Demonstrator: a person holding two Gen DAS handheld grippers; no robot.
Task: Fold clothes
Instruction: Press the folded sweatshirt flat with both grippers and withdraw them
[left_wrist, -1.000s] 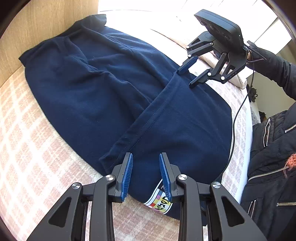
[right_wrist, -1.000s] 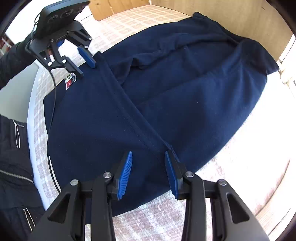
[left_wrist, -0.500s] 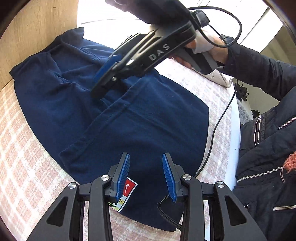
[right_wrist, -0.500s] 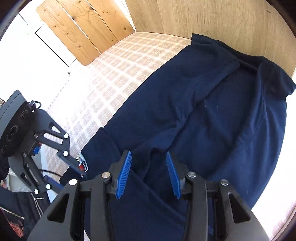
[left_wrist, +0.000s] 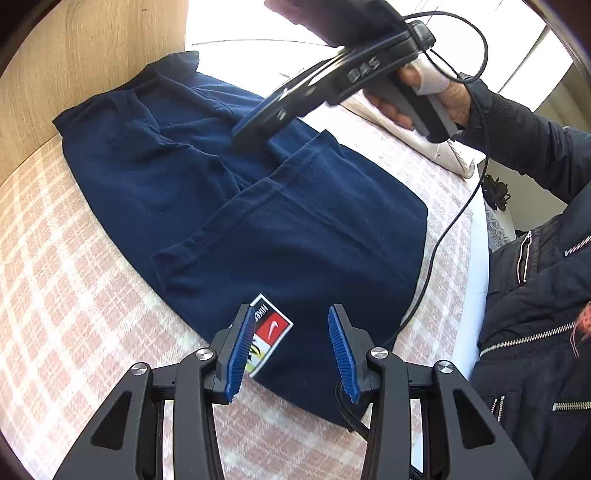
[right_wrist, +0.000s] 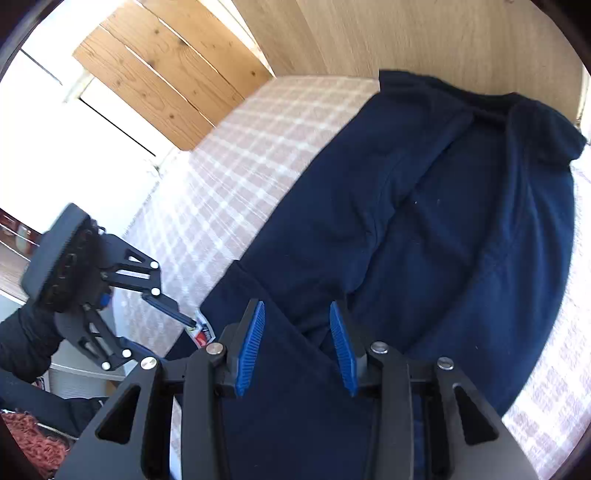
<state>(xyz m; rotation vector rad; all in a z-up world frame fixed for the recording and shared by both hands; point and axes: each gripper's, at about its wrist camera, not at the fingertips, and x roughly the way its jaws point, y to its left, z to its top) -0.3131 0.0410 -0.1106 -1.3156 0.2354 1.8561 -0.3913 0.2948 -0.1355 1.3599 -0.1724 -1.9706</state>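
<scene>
Navy shirt (left_wrist: 295, 236) (partly folded) lies under both gaping grippers, seemingly untouched: left gripper (left_wrist: 291, 354), right gripper (right_wrist: 295, 347).

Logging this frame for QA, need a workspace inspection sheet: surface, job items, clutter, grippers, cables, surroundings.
Surface: checked bedcover, pink and white.
Job's things: navy shirt lying partly folded, hem edge across its middle; crest badge facing up at the near edge.
Clutter: white folded item at the far edge, unclear what.
Grippers: left gripper open above the badge; right gripper open over the hem fold.
Cables: black cable trailing over the bedcover edge.
Surroundings: wooden headboard; person's black jacket.
</scene>
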